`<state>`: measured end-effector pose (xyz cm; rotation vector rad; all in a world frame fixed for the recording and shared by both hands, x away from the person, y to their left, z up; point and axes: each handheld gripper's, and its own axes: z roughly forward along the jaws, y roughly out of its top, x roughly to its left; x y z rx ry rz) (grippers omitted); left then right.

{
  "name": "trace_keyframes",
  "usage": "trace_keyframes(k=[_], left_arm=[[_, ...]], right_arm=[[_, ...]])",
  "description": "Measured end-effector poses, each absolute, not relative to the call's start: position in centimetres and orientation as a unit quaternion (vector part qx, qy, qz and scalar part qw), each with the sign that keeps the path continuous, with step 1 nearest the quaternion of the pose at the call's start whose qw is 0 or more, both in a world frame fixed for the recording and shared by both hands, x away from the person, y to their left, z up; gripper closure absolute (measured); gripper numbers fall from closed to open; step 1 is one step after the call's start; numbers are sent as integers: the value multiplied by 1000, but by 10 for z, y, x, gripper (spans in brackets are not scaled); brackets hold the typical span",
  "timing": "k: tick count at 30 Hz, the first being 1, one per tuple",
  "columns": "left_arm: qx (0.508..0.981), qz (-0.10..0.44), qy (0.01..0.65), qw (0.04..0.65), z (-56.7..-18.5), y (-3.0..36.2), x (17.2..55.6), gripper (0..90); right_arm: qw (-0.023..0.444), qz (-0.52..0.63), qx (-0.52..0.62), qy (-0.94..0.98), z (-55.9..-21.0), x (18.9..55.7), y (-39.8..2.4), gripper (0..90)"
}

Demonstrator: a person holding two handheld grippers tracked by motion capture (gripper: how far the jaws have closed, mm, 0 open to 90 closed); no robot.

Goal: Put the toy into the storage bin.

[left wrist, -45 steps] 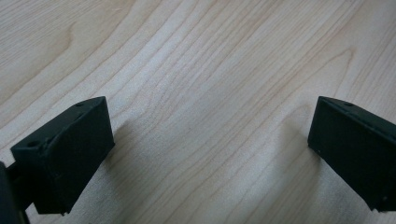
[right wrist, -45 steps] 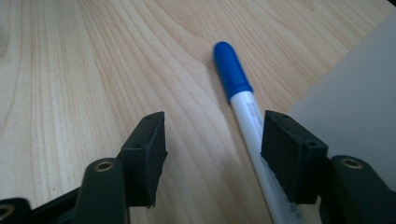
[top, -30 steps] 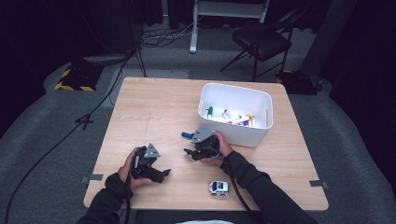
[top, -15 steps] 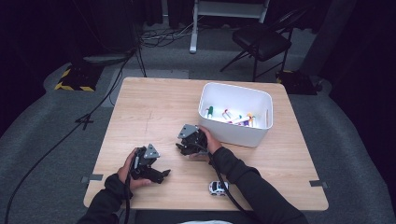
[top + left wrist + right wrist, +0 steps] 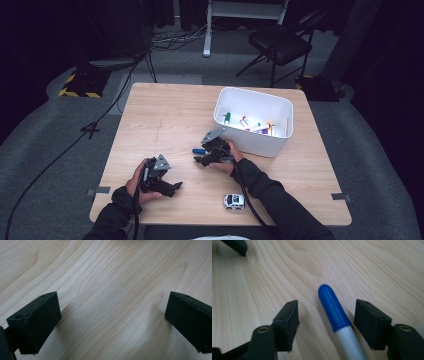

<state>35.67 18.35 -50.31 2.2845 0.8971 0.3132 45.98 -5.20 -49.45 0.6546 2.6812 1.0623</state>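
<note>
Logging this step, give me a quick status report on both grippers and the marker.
Right gripper closing, fingers not yet pressing blue-capped marker. Left gripper open, idle. Nothing in the way.

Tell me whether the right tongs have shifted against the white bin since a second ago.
Yes. The right tongs slid left, away from the white bin; jaws closing around the blue-capped marker.

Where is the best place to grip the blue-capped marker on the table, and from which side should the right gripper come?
Probably the blue-capped marker at the joint of cap and white barrel, coming from above. It lies flat on the table between the right gripper jaws, which have been closing, so they meet its long sides squarely.
</note>
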Motion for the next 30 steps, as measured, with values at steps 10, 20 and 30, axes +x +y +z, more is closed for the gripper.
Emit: trace_keyframes(k=[10,20,30], left_arm=[[872,119,343,327,-503,184,357,5],[872,119,343,328,-503,184,357,5],[873,119,342,328,-503,184,357,5]], right_arm=[[70,370,147,915,-494,453,-64,566],[54,373,108,920,-493,447,-65,743],[59,371,107,921,-488,434,-100,746]])
